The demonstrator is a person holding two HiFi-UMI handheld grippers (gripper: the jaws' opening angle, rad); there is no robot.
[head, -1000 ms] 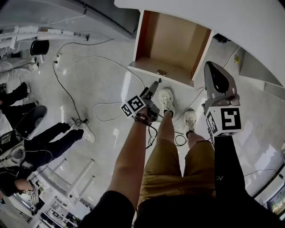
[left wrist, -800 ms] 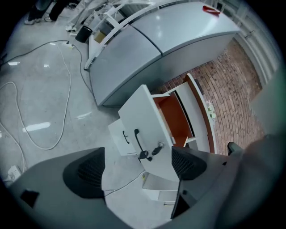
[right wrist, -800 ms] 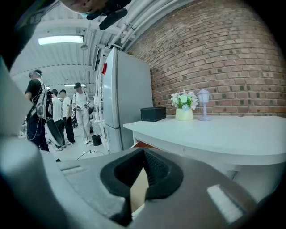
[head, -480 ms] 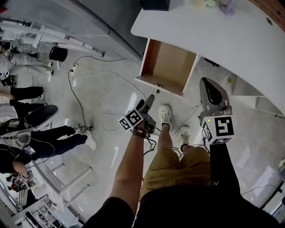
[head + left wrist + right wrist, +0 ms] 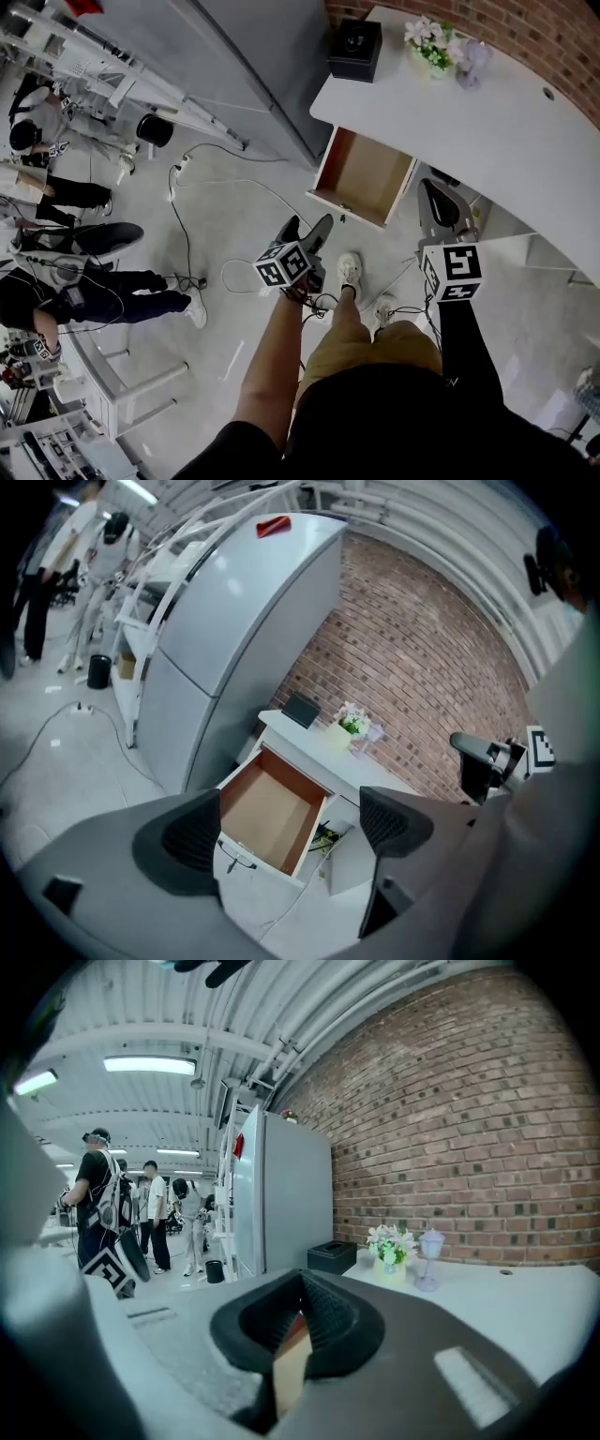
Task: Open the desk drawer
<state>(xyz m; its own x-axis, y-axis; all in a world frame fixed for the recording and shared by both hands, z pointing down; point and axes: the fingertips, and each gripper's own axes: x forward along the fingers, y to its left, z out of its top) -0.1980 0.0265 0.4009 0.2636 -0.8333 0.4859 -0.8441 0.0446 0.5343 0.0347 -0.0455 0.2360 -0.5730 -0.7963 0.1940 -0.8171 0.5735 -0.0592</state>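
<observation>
- Head view: looking down on curved white desk point(image 5: 525, 122) running along red brick wall point(image 5: 562, 42).
- Finding white desk drawer with brown wooden inside point(image 5: 364, 178) standing pulled out under desk's left end.
- Holding grey left gripper point(image 5: 305, 228) apart from drawer front, jaws spreading wide around nothing.
- Holding grey right gripper point(image 5: 431, 192) just beside drawer, jaws pressing together, gripping nothing.

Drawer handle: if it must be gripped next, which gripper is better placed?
Probably the left gripper: its jaws stand apart and its view frames the open drawer and handle between them. The right gripper is shut, aimed over the desk.
</observation>
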